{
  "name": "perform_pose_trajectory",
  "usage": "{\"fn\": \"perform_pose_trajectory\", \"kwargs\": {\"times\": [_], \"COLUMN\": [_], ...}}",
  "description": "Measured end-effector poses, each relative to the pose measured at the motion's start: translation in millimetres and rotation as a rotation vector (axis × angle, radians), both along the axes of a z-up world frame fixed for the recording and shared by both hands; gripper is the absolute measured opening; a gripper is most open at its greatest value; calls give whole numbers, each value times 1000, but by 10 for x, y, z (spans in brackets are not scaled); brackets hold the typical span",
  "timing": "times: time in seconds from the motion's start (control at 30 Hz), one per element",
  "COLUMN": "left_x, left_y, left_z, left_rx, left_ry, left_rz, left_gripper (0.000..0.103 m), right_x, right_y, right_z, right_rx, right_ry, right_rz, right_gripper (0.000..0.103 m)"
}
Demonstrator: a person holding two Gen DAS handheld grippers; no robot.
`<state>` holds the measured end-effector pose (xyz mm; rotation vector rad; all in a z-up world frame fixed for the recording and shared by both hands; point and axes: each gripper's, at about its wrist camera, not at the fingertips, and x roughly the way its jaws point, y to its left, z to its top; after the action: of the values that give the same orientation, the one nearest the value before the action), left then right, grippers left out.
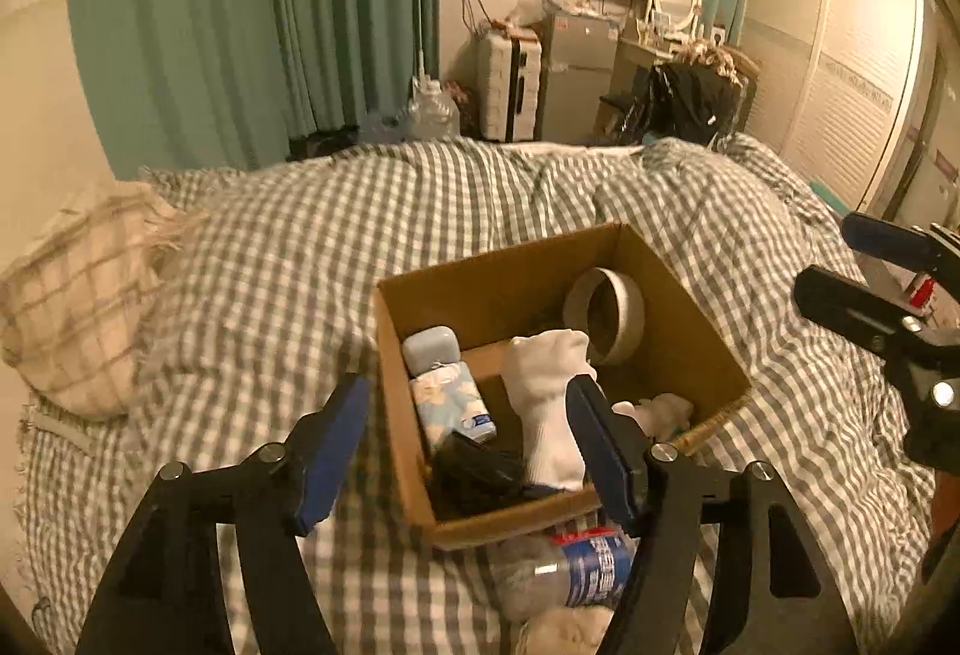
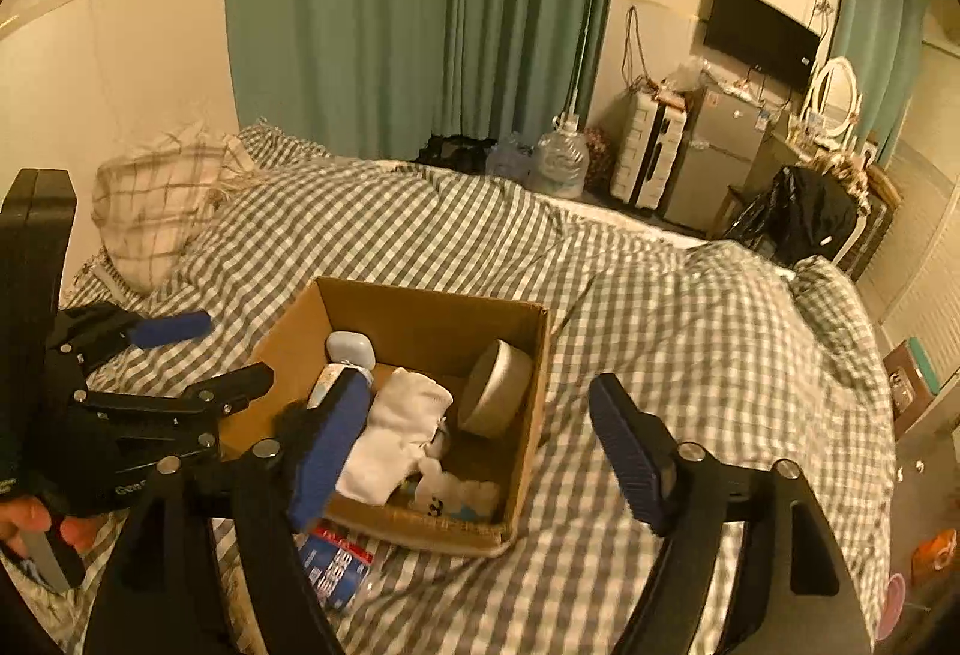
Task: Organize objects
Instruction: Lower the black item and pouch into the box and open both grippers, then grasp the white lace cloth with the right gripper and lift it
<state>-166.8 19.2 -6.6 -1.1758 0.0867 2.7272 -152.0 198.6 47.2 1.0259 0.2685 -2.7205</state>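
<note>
Cardboard box (image 1: 414,451) on a checked duvet (image 1: 300,259) already holds a white sock (image 1: 549,403), tissue pack and tape roll (mostly packed). A plastic bottle (image 1: 570,565) remains outside. Left gripper (image 1: 474,457) and right gripper (image 2: 480,457) hover spread, empty.

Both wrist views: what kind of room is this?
Most likely a lived-in bedroom: a bed with a checked duvet and pillow, a wall-mounted TV, and a vanity mirror beside green curtains.
</note>
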Motion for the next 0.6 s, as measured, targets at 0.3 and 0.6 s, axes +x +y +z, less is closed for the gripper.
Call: {"fn": "perform_pose_trajectory", "kwargs": {"times": [0.3,0.6], "left_x": [637,1044], "left_y": [-357,-575], "left_z": [209,-373], "left_rx": [-14,-23], "left_ry": [75,20], "left_rz": [62,134], "left_gripper": [103,103], "right_x": [695,1027], "right_y": [-21,-224], "right_z": [282,-327], "right_rx": [4,-10], "right_ry": [47,-28], "right_rz": [-13,0], "right_gripper": [90,90]}}
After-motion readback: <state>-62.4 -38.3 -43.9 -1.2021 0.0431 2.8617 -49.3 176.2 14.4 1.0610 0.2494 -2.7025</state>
